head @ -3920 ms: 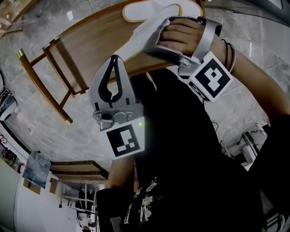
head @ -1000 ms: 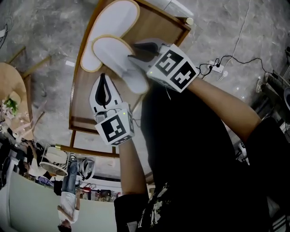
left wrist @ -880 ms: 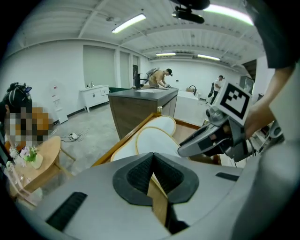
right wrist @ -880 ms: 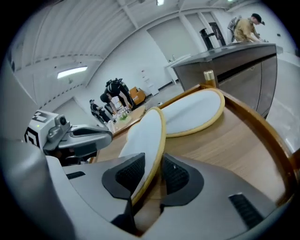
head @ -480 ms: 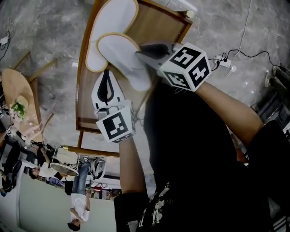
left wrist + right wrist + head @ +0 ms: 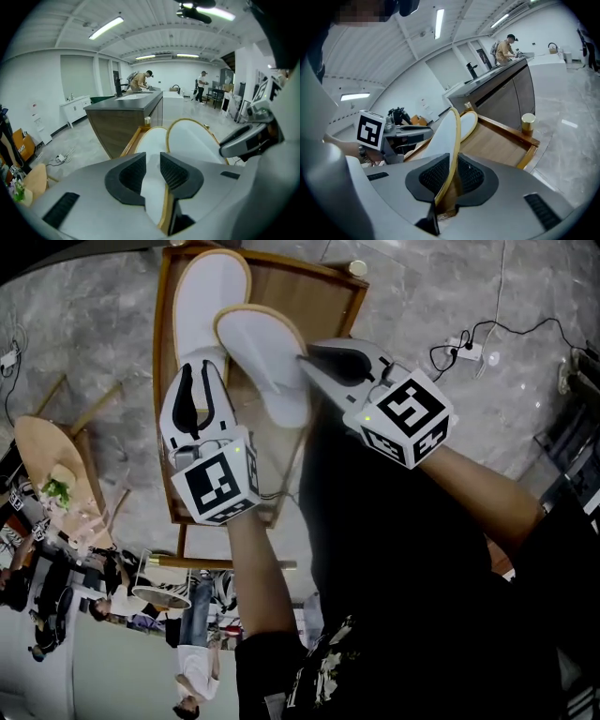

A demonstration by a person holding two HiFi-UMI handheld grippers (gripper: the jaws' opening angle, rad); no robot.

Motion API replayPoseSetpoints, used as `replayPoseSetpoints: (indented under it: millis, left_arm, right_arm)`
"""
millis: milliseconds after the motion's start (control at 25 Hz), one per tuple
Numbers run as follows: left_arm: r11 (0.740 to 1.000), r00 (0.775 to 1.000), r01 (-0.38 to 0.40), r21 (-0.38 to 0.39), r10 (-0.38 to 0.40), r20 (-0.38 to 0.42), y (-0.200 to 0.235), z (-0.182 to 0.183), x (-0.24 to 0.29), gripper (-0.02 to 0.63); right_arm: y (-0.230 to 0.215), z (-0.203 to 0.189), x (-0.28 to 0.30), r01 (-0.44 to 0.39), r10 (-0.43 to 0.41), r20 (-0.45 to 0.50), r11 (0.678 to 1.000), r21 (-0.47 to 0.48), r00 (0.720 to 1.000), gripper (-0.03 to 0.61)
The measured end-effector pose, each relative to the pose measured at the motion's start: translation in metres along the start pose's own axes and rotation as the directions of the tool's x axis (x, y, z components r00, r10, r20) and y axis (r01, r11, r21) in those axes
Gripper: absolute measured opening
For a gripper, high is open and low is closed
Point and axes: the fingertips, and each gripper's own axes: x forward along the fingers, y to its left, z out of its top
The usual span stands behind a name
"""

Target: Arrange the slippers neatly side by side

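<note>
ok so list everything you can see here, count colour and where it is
flat slipper: one, white with tan edging, lying on the table's left side
held slipper: one, white with tan edging, tilted on edge beside the flat one
wooden table: one, brown, under both slippers
brass cap: one, gold, on the table's corner
power strip: one, white, on the grey floor
counter: one, dark, beyond the table
left gripper: one, grey, jaws apart, just been opening, flat slipper between them
right gripper: one, grey, jaws just been closing, clamped on held slipper's edge
</note>
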Motion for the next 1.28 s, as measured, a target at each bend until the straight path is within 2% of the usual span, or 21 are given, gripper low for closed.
replayPoseSetpoints:
  millis: [240, 440, 600, 720, 800, 880, 960, 1160, 1280]
  left_arm:
    - [0.995, 0.998, 0.066, 0.07, -0.064, -0.029, -0.007, 0.018, 0.026, 0.126]
    - [0.991, 0.987, 0.108, 0.077, -0.098, -0.131, -0.009, 0.013, 0.048, 0.131]
    - [0.995, 0.984, 0.085, 0.048, -0.077, -0.158, -0.004, 0.005, 0.053, 0.045]
    - [0.998, 0.987, 0.064, -0.018, -0.066, -0.147, 0.0, 0.004, 0.05, 0.026]
    - [0.994, 0.99, 0.044, -0.103, -0.057, -0.129, 0.002, 0.006, 0.044, 0.025]
    - [0.972, 0.993, 0.022, -0.233, -0.048, -0.106, 0.001, 0.005, 0.031, 0.025]
    - [0.945, 0.995, -0.005, -0.326, -0.026, -0.092, -0.002, 0.001, 0.015, 0.025]
    - [0.896, 0.993, -0.075, -0.438, 0.025, -0.119, 0.0, -0.027, -0.009, 0.025]
    - [0.868, 0.988, -0.13, -0.479, 0.076, -0.131, 0.0, -0.039, -0.026, 0.025]
  right_arm:
    - [-0.028, -0.003, -0.019, 0.095, -0.097, 0.025, 0.993, 0.067, 0.995, 0.041]
    - [-0.04, -0.003, -0.02, 0.126, -0.13, 0.024, 0.984, 0.122, 0.991, 0.041]
    - [-0.038, -0.001, -0.015, 0.12, -0.124, 0.026, 0.985, 0.127, 0.992, 0.041]
    - [-0.037, 0.0, -0.012, 0.114, -0.117, 0.017, 0.986, 0.125, 0.993, 0.041]
    - [-0.037, 0.001, -0.01, 0.107, -0.109, 0.01, 0.987, 0.12, 0.994, 0.041]
    - [-0.036, 0.002, -0.01, 0.095, -0.096, 0.005, 0.989, 0.116, 0.995, 0.04]
    - [-0.032, 0.004, -0.011, 0.081, -0.082, 0.004, 0.991, 0.104, 0.997, 0.04]
    - [-0.018, 0.013, 0.012, 0.004, -0.003, -0.031, 0.999, 0.041, 1.0, 0.038]
    - [-0.009, 0.016, 0.021, -0.06, 0.059, -0.056, 0.998, -0.012, 0.997, 0.037]
